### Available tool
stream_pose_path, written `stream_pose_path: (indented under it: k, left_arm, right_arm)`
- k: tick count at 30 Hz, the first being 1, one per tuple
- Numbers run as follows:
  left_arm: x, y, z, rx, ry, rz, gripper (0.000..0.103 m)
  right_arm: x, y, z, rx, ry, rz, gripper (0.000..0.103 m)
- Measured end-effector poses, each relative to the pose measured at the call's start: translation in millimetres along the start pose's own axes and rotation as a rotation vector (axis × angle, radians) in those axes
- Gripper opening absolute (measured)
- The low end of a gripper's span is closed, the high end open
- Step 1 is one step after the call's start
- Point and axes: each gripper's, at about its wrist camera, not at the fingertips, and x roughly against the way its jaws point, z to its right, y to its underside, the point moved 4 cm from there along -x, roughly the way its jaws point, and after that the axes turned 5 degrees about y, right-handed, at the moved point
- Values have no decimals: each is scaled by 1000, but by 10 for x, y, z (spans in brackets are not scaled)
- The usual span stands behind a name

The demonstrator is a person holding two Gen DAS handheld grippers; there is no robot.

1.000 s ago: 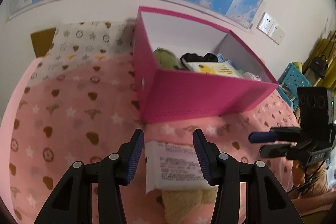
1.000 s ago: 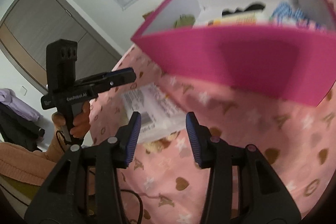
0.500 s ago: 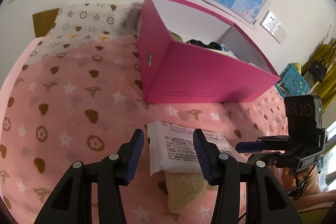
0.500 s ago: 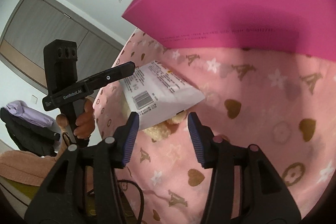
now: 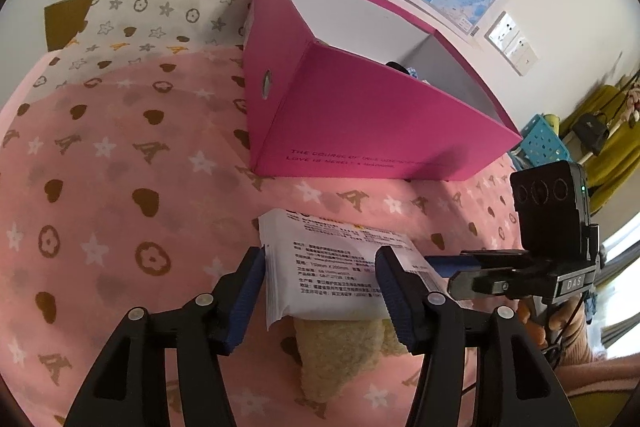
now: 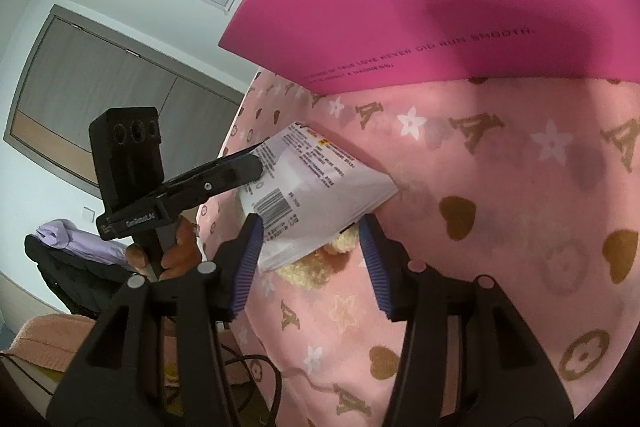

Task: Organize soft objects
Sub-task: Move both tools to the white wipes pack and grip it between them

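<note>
A white soft packet with printed text (image 5: 340, 267) lies on the pink patterned bedspread (image 5: 120, 187), on top of a cream fluffy toy (image 5: 340, 351). My left gripper (image 5: 320, 291) is open, its fingers on either side of the packet's near end. My right gripper (image 6: 312, 259) is open too, straddling the packet (image 6: 312, 203) and the toy (image 6: 308, 267) from the other side. The pink storage box (image 5: 360, 123) stands just beyond, with soft items inside mostly hidden by its wall.
The right gripper's body (image 5: 552, 227) is at the right of the left wrist view. The left gripper's body (image 6: 132, 163) is at the left of the right wrist view. A blue basket (image 5: 540, 143) stands past the bed. A map hangs on the wall.
Both grippers have dropped lower and come closer to the packet, so their fingers now flank it. The box contents have sunk out of sight behind its wall.
</note>
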Motion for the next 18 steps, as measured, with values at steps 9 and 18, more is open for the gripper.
stream_pose_path:
  k: [9,18]
  left_arm:
    - [12,14,97,-24,13,-3,57]
    - [-17,6,267,-62,30,-5,57]
  right_arm:
    - [72,-7,-5,17,22,43,52]
    - [231,-28,19,47,67,104,52]
